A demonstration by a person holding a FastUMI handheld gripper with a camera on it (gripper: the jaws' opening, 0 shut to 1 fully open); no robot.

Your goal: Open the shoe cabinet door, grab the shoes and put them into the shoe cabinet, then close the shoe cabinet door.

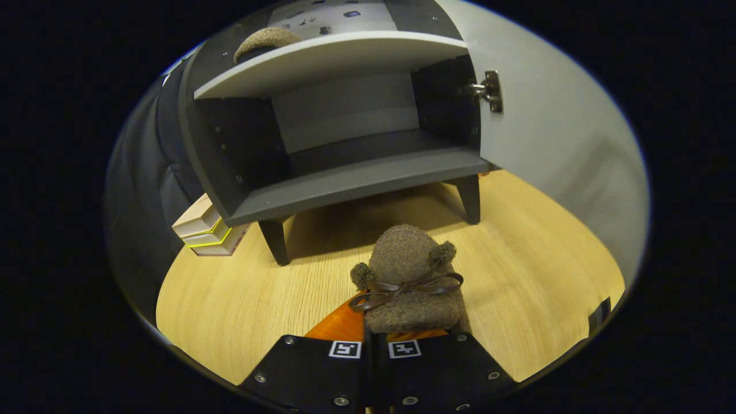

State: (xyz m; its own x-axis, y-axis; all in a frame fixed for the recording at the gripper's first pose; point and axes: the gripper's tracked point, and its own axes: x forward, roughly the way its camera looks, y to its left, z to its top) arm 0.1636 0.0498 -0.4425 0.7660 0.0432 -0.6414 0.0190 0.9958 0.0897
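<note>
Shoe (pixel 409 282) before open cabinet (pixel 345 144); books (pixel 207 227) left.

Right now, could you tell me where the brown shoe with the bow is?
In the gripper view the shoe sits at the tips of the shut gripper, above the wooden floor, in front of the open cabinet.

Probably a staged booth: shoe cabinet (pixel 345 138) on wooden tabletop (pixel 517 276).
</note>
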